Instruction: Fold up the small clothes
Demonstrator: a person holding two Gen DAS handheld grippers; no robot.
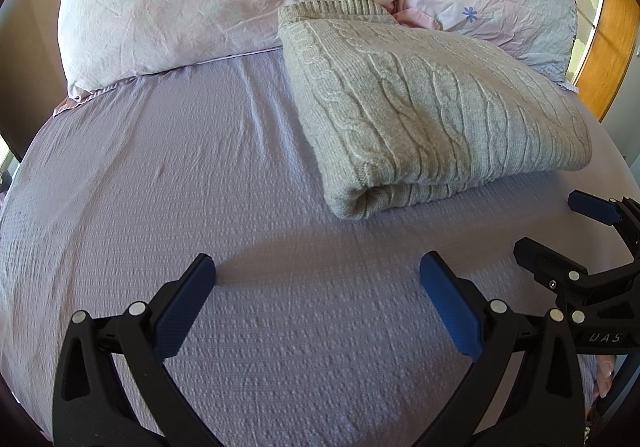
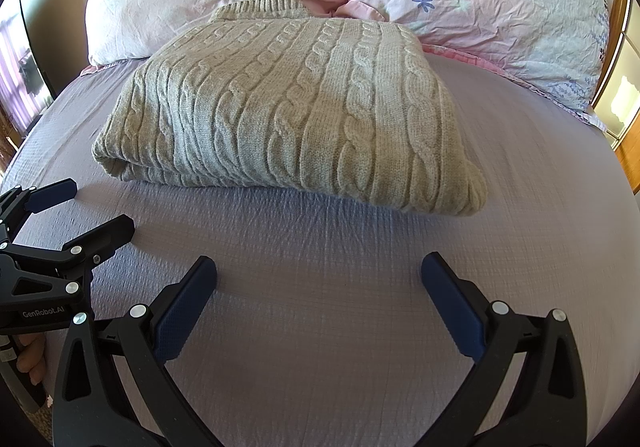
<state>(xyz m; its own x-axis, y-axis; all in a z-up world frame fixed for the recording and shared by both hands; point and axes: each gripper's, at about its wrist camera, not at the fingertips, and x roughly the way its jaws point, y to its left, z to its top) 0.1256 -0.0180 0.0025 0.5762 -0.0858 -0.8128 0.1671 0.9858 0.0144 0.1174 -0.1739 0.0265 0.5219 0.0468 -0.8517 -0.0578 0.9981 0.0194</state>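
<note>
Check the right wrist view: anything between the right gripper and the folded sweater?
Nothing. Only bare lilac bedsheet separates the open right gripper from the folded sweater.

Lilac sheet [image 1: 160,175] beneath the jaws; two floral pillows [image 1: 180,7] [image 2: 500,7] far ahead; wooden frame [image 1: 612,59] right
</note>
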